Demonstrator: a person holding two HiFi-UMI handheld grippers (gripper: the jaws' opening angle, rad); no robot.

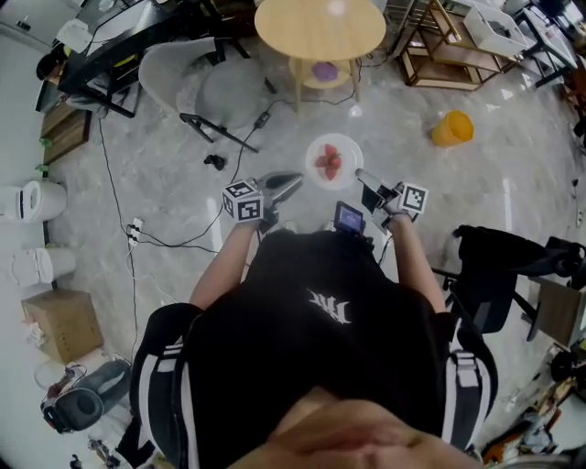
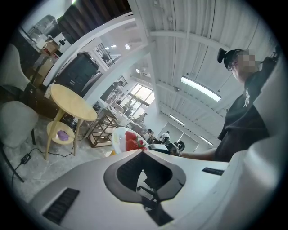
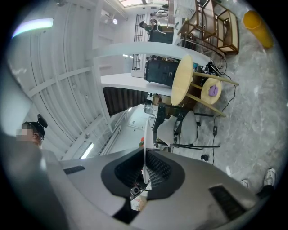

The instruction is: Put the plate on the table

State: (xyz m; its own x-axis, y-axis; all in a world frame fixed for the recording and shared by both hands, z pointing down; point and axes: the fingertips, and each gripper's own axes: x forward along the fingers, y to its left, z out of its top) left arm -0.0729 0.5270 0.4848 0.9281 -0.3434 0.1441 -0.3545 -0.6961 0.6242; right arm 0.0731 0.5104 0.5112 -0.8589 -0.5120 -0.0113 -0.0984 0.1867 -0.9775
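A white plate [image 1: 343, 147] carrying red strawberries [image 1: 330, 164] hangs above the floor in front of me. My right gripper [image 1: 361, 174] is shut on the plate's right rim. In the right gripper view the plate [image 3: 146, 134] shows edge-on, pinched between the jaws of the right gripper [image 3: 145, 155]. Left of the plate, my left gripper [image 1: 295, 179] is shut and holds nothing. From the left gripper [image 2: 143, 151] the plate [image 2: 119, 140] and strawberries [image 2: 132, 141] show just beyond its tips. The round wooden table [image 1: 320, 27] stands farther ahead.
A purple thing [image 1: 325, 70] lies on the table's lower shelf. A white chair [image 1: 197, 87] stands left of the table and a wooden rack [image 1: 449, 46] to its right. A yellow object [image 1: 452, 128] lies on the floor, a black chair [image 1: 494, 266] is at my right, and cables [image 1: 174, 243] trail at my left.
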